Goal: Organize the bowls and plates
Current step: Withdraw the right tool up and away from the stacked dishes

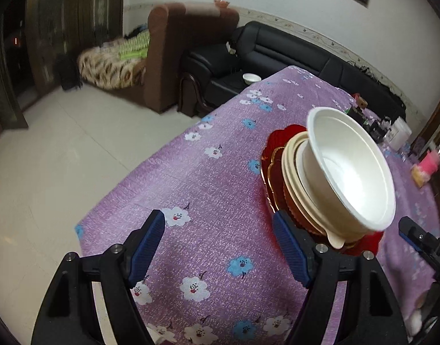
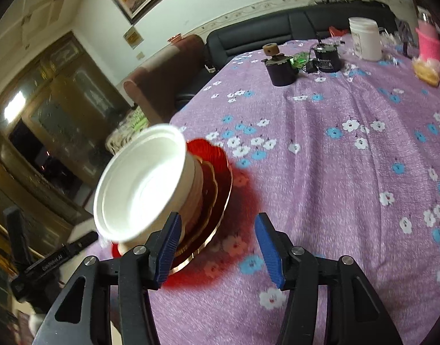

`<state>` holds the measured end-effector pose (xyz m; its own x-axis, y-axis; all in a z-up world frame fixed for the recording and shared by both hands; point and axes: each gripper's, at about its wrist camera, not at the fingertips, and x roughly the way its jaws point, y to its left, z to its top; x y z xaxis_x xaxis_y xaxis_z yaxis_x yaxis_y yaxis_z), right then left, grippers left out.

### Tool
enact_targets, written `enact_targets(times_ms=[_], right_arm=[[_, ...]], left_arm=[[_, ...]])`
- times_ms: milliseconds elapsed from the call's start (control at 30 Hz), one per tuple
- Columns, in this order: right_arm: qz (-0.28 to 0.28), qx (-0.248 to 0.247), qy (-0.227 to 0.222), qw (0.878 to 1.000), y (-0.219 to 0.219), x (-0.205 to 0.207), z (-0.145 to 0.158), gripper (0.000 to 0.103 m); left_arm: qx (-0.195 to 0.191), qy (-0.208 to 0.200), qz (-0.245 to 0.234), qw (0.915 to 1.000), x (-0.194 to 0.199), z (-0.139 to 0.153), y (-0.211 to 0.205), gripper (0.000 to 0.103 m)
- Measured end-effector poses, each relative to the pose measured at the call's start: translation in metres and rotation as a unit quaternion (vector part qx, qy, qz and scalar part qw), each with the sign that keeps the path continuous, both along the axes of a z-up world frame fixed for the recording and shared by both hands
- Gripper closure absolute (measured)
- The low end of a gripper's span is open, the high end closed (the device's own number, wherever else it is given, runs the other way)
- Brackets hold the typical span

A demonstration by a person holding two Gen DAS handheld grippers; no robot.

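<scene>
On the purple flowered tablecloth (image 1: pixel 208 178) stands one stack: a red gold-rimmed plate (image 1: pixel 270 158) at the bottom, beige dishes (image 1: pixel 290 172) on it, and a white bowl (image 1: pixel 355 172) on top. My left gripper (image 1: pixel 220 227) is open just left of the stack, nothing between its blue pads; its right pad is close to the red rim. In the right wrist view the white bowl (image 2: pixel 139 184) and red plate (image 2: pixel 223 189) lie to the left. My right gripper (image 2: pixel 218 230) is open beside them, its left pad in front of the stack and not pressing on it.
Far across the table stand two dark cups (image 2: pixel 280 70), a white jar (image 2: pixel 365 38), a pink object (image 2: pixel 428 43) and a bread piece (image 2: pixel 425 70). Beyond the table are a black sofa (image 1: pixel 277 51) with a small white bowl (image 1: pixel 251 78) and a brown armchair (image 1: pixel 168 51). The table's edge drops to tiled floor on the left.
</scene>
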<state>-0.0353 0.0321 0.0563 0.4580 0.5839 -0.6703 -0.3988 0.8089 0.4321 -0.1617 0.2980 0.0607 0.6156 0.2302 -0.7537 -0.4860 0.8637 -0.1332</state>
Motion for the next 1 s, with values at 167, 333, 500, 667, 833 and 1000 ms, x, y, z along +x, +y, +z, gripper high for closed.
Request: enact_targets(times_ms=[167,333,500,667,833,1000], right_arm=[[0.019,-0.047,-0.016,0.999,0.013,-0.026,-0.012,0.042],[0.028,-0.074,-0.023,0.997,0.018,-0.044,-0.022,0.041],[0.024,-0.083,-0.026,0.996,0.015,-0.051,-0.026,0.038],[0.021,-0.09,-0.029,0.995,0.013,-0.058,-0.028,0.038],[0.022,-0.098,-0.042,0.994,0.014,-0.067,-0.028,0.038],[0.024,-0.102,-0.048,0.993,0.015,-0.072,-0.027,0.037]], left_arm=[[0.047,0.0,-0.026,0.9986,-0.001,0.003,-0.034,0.025],[0.048,0.007,-0.056,0.9973,0.002,0.0,-0.06,0.025],[0.056,0.011,-0.074,0.9957,0.0,-0.002,-0.081,0.025],[0.066,0.012,-0.085,0.9941,-0.002,0.001,-0.098,0.025],[0.073,0.014,-0.092,0.993,-0.002,0.001,-0.106,0.025],[0.079,0.014,-0.098,0.992,-0.002,0.003,-0.112,0.025]])
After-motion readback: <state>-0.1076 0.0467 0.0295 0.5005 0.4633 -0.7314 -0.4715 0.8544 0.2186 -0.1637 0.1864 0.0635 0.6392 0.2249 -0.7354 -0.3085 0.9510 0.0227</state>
